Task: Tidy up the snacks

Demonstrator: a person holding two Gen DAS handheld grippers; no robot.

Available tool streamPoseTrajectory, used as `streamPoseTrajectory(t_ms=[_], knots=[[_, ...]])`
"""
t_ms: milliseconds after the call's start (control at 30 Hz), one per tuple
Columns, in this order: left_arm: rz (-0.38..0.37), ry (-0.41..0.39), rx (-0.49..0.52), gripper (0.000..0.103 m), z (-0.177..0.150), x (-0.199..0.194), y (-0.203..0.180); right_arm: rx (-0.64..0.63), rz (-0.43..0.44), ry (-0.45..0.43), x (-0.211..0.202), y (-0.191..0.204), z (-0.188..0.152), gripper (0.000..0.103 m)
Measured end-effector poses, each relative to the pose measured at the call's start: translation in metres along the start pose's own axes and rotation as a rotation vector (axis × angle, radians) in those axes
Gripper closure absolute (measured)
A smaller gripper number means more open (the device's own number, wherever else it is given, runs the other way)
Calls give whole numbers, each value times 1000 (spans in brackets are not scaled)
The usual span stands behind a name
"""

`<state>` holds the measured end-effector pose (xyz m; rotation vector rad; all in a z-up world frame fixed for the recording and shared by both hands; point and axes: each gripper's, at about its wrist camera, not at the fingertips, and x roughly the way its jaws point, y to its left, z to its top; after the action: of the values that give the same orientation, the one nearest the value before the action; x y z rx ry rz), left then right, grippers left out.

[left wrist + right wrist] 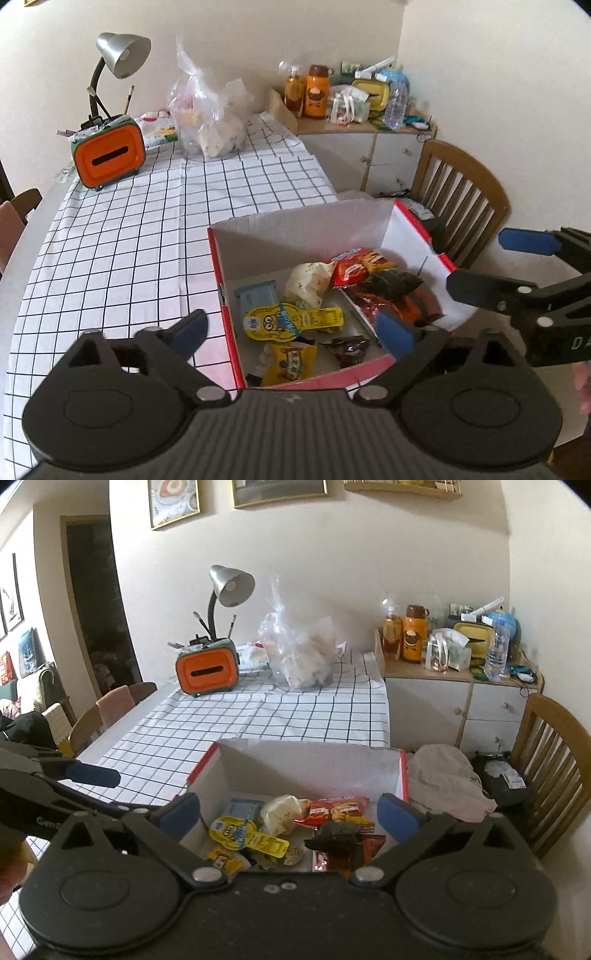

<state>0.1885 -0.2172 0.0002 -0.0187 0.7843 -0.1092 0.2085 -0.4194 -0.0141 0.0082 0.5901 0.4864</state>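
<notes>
- Desk lamp (123,55), silver shade, black gooseneck; stood behind the orange tissue box (108,153) at the table's far end.
- Checked tablecloth (122,236), white with black grid; covered the table.
- Clear plastic bag (210,114), filled; stood near the wall.
- White cabinet (369,155), wooden top, crowded with an orange flask (316,92) and a water bottle (395,101).
- Wooden chair (461,199), slatted back; beside the cabinet.
- Framed pictures (173,500); hung on the wall.

My left camera looked down from close above the box (295,236) of snacks, over the checked table (129,229). My right camera sat a bit lower and looked more across the room. Both saw the box, the table, the lamp (231,585) and the cupboard (461,698).
</notes>
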Motion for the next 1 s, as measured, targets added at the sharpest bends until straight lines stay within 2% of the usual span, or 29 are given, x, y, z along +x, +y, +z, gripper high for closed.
streamPoseTrajectory(t_ms=[167,567,1000], knots=[[-17,-28,-25,0,-5,-14,2,-2,11,-18,-11,6,-2,0],[11,-43,-72,0,-13,-30,12,36,23,-38,-24,12,-9,0],[72,-65,-77,0,-15,-37,15,35,28,-42,-30,21,-18,0]])
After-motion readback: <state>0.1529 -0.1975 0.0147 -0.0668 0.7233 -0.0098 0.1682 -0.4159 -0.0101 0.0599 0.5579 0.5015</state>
